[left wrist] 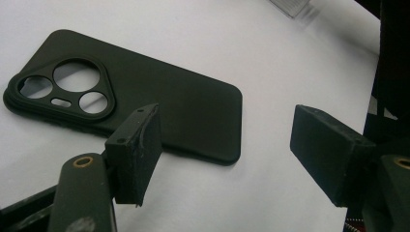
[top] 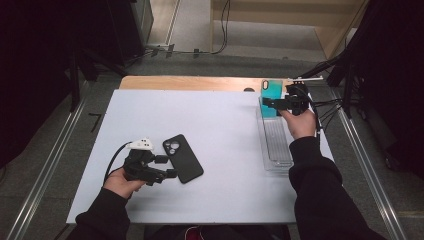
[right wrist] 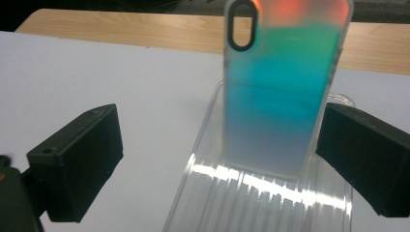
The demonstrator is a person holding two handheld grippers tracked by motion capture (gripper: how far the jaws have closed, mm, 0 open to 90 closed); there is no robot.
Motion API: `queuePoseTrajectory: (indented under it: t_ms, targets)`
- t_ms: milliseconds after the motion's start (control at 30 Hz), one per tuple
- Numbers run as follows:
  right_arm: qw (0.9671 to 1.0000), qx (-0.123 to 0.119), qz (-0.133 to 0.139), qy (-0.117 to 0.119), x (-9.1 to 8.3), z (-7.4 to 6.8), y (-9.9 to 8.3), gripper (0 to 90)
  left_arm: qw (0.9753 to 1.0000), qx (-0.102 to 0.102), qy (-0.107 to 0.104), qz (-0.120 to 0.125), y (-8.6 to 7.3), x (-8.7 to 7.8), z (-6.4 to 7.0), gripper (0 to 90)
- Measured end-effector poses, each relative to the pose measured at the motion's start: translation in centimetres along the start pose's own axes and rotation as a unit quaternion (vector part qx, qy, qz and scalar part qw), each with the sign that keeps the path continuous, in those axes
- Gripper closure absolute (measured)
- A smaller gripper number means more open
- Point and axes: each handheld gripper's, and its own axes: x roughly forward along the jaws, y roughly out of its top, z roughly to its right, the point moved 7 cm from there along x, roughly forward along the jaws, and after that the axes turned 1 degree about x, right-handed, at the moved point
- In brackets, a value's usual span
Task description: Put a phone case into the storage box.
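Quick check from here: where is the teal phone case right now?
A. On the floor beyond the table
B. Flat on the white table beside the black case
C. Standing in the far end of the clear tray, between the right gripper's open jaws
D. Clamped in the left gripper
C: the teal phone case stands in the clear tray, with the right gripper open around it, one jaw well clear of it.

White table [top: 220, 130]: black case [top: 183, 158], clear tray [top: 273, 142].

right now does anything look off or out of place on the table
The teal phone case leans tilted at the far end of the clear tray, not flat. The black phone case lies skewed on the table. No damage shows.
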Motion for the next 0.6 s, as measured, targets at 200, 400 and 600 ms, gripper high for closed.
queuePoseTrajectory:
  t_ms: [200, 400, 600]
  targets:
    - [0.9992, -0.015, 0.003, 0.037, -1.6, -1.5, -0.6, 4.7, 1.0, -0.001, 0.001, -0.002, 0.2, 0.1, -0.2, 27.2]
    - [0.997, -0.034, 0.016, 0.067, -3.1, -2.7, -1.1, 12.0, 0.9999, -0.006, -0.003, -0.007, 0.3, 0.2, -0.3, 27.1]
    - [0.9925, -0.057, 0.01, 0.108, -4.0, -4.1, -2.2, 12.0, 0.9999, -0.007, -0.005, -0.007, 0.5, 0.4, -0.3, 27.2]
